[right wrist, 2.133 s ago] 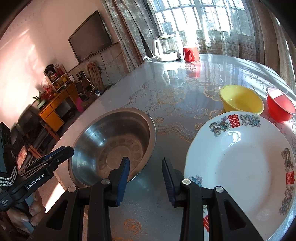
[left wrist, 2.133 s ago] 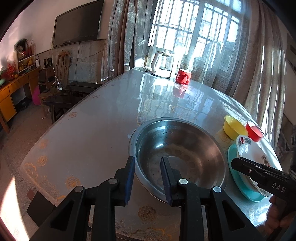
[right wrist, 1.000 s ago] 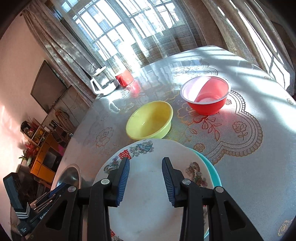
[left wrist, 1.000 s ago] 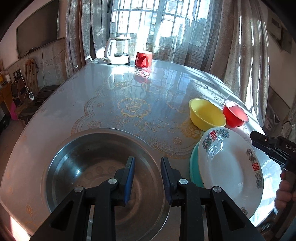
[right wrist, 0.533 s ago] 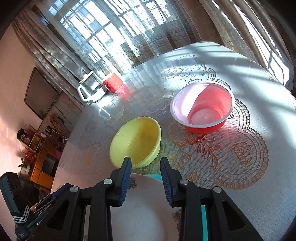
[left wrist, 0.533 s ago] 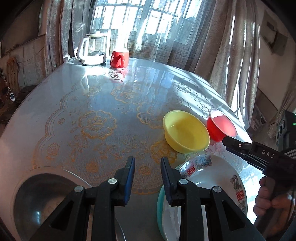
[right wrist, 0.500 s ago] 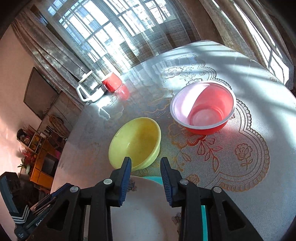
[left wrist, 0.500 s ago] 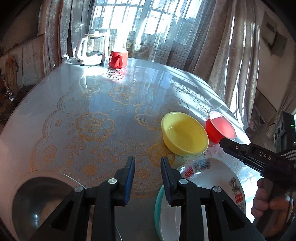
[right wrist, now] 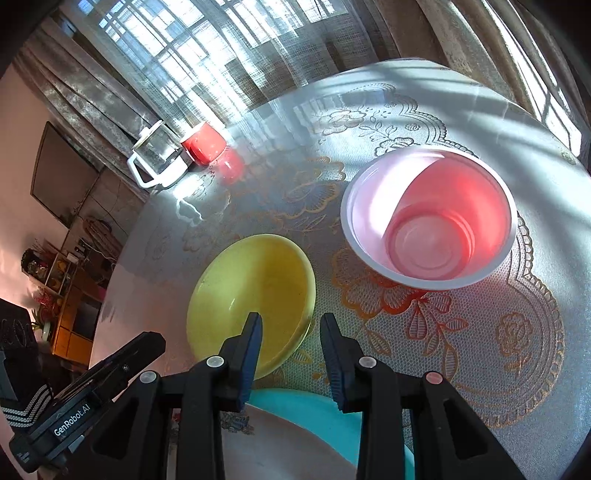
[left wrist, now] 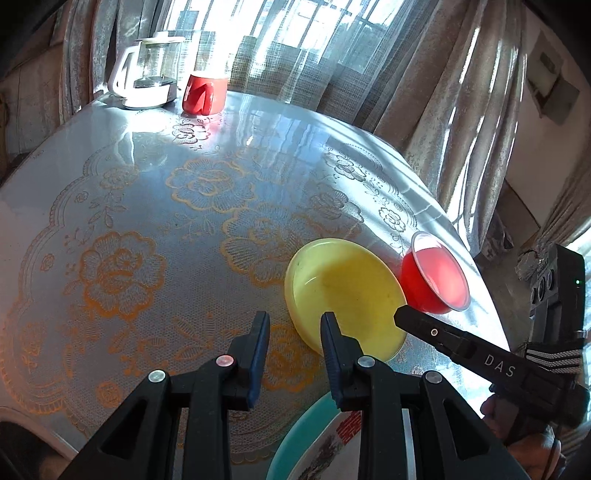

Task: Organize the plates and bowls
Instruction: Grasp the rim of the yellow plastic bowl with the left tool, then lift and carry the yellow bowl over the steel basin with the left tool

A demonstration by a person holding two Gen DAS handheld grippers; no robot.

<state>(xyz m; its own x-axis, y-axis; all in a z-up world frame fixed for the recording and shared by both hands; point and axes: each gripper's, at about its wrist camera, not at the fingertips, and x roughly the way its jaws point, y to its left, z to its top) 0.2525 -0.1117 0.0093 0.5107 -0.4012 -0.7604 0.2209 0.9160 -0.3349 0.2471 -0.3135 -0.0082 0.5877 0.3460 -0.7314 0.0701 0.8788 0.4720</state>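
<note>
Both tongs, left (left wrist: 294,341) and right (right wrist: 290,341), hang part-open and empty over the round yellow plastic bowl (right wrist: 251,299) near the bench (right wrist: 517,350) edge; crowding one rim, they could collide or shove the neighbouring red plastic bowl (right wrist: 428,218) off.

Light source: hard daylight pours through the barred window (left wrist: 280,22) and sheer curtains (right wrist: 236,62) behind the desk's far edge.
Glare: the glossy desk (left wrist: 155,192) mirrors the window in white streaks near its far edge; panes are blown out.
Shadows: curtain stripes band the desk's right edge; a diagonal shadow cuts across the red bowl (right wrist: 428,218) and darkens half the yellow bowl (right wrist: 255,291).
Contrast: both black grippers read as near silhouettes.
Distortion: fisheye bends the desk's edges; corners vignette to black.
Focus: sharp, no motion blur.
</note>
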